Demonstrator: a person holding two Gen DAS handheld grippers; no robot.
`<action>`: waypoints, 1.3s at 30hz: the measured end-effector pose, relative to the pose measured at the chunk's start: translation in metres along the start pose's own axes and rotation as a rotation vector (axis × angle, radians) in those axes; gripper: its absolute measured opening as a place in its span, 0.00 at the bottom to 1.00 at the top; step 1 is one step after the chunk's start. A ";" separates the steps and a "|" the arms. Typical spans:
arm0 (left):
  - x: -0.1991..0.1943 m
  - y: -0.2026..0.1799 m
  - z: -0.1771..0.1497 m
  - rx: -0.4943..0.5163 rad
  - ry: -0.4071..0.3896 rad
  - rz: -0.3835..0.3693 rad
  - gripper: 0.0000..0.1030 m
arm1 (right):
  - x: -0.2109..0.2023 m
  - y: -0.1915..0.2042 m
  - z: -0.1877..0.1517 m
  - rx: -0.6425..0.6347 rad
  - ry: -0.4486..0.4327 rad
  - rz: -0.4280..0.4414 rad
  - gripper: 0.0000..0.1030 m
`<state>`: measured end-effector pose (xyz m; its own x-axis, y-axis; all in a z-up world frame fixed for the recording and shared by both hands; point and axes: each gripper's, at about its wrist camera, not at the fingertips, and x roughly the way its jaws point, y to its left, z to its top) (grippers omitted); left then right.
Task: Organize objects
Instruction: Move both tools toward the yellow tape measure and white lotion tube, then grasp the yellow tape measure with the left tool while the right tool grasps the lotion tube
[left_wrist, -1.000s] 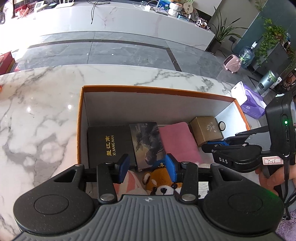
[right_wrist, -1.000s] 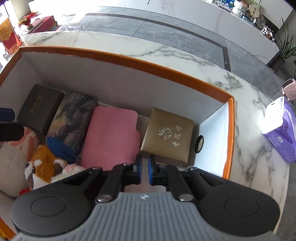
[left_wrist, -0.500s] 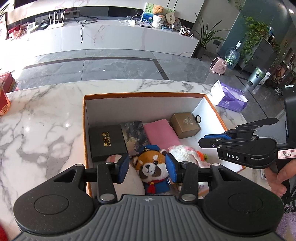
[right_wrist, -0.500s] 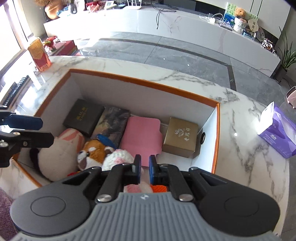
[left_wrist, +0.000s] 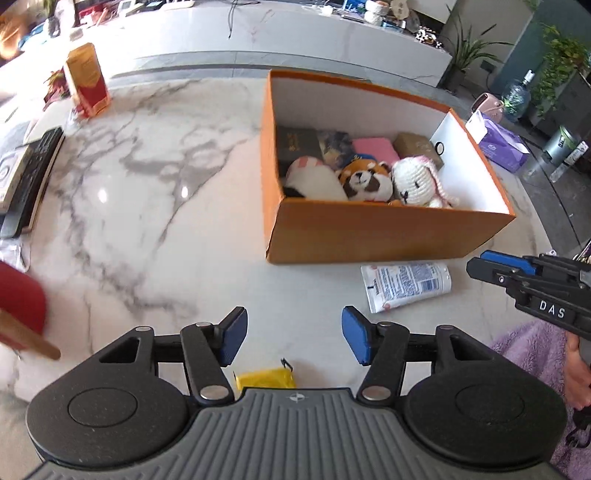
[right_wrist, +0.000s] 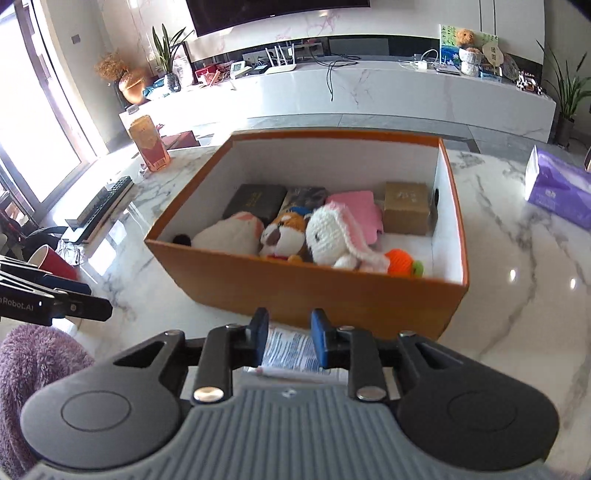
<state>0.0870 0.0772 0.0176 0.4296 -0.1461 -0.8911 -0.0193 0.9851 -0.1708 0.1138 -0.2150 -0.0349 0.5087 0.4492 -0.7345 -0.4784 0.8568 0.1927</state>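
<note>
We hold both grippers off the orange box (left_wrist: 388, 236); the left gripper (left_wrist: 293, 336) gapes wide, empty; the right gripper (right_wrist: 286, 338) stands parted over the white tube (left_wrist: 406, 286), lying near the box's near wall; it looks light, squashy, slippery; we would pinch its flat middle.

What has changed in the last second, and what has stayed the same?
Both hand-held grippers pulled back out of the orange box toward the person. The left hand-held gripper now hangs open over the marble table. The right hand-held gripper, nearly shut before, has opened over the white tube. Neither holds anything. The plush toys and small boxes stay in the box.
</note>
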 end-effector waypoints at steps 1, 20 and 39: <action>0.002 0.002 -0.008 -0.011 0.004 0.008 0.71 | 0.002 0.002 -0.009 0.011 0.000 -0.002 0.29; 0.062 -0.008 -0.057 0.027 0.152 0.219 0.83 | 0.040 0.001 -0.081 -0.008 -0.022 -0.062 0.44; 0.072 -0.002 -0.051 -0.027 0.130 0.147 0.63 | 0.050 0.018 -0.079 -0.107 -0.009 -0.038 0.44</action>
<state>0.0719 0.0597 -0.0681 0.2999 -0.0128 -0.9539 -0.0979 0.9942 -0.0441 0.0740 -0.1972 -0.1194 0.5338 0.4197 -0.7341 -0.5322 0.8414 0.0940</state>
